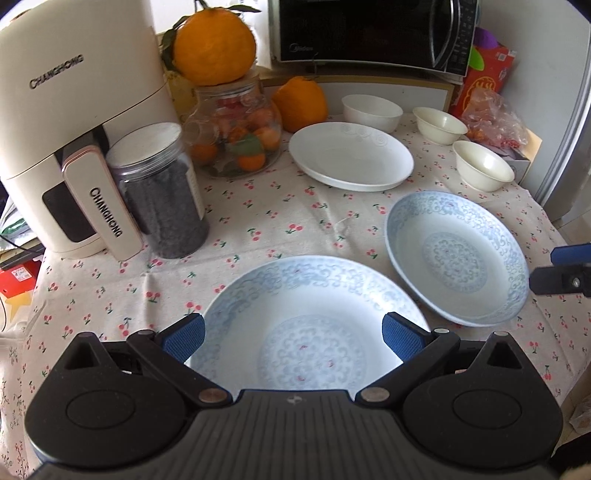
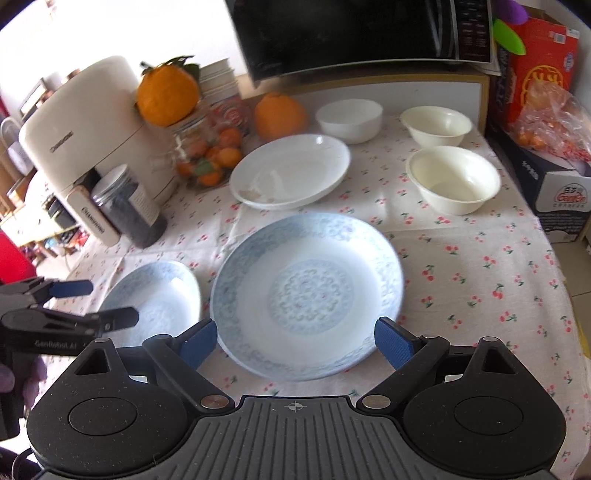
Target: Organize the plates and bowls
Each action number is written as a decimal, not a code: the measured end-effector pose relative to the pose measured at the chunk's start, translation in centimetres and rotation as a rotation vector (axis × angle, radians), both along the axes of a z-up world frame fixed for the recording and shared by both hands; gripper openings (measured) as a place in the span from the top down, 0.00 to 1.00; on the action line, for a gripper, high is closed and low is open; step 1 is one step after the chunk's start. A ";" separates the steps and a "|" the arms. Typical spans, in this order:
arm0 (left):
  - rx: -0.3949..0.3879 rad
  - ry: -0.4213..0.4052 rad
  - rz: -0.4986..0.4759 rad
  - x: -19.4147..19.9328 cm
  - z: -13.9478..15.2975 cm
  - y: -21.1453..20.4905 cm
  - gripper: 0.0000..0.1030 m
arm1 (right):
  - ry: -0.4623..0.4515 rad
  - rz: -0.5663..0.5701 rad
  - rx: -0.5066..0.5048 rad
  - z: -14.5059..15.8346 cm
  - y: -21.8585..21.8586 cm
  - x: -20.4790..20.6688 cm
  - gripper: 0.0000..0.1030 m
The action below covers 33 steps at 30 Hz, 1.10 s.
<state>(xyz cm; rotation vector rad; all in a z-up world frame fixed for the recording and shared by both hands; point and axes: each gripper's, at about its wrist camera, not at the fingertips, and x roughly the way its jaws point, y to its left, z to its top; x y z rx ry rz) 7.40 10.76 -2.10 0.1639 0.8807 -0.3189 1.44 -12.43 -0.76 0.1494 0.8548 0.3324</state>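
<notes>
Spreading wide, the left gripper (image 1: 293, 338) hangs above a glossy round plate (image 1: 314, 321) with a pale blue scrollwork rim and centre medallion; its ribbed blue pads (image 1: 184, 336) flank the plate, touching nothing. The right gripper (image 2: 295, 343) is likewise parted, its fingers either side of the near rim of a second blue-patterned plate (image 2: 308, 291), empty-jawed. Both plates lie flat on a cream tablecloth (image 2: 461, 295) printed with small red cherries, the two just beside each other. Farther back rests a plain white shallow plate (image 2: 291, 171), smooth and oval in this view. Behind it stands a white round bowl (image 2: 350, 115); to the right sit two ivory bowls (image 2: 453, 179), matte and deep, one nearer than the other. Along the left edge stand a cream rounded appliance (image 1: 70, 147) lettered CHANGHONG, a clear lidded jar (image 1: 159, 192) of dark granules, and a bulbous glass jar (image 1: 234, 138) of small oranges with a large dimpled orange (image 1: 214, 46) on its lid. A black microwave (image 1: 373, 31) sits on a shelf at the back.
</notes>
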 end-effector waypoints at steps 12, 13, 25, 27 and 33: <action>-0.004 0.032 0.049 0.2 -1.1 3.6 0.01 | 0.097 0.077 0.088 -1.4 3.6 -0.2 0.09; -0.015 0.038 0.055 0.3 -1.1 4.1 0.01 | 0.104 0.078 0.099 -1.5 3.8 -0.2 0.09; -0.163 0.189 0.116 1.3 -2.9 7.5 0.24 | 0.176 0.123 0.185 -3.2 7.2 -0.2 0.09; -0.183 0.203 0.129 1.4 -3.0 7.9 0.29 | 0.176 0.121 0.187 -3.5 7.6 -0.1 0.09; -0.206 0.226 0.150 1.4 -3.0 8.6 0.49 | 0.168 0.125 0.161 -4.0 8.7 0.3 0.09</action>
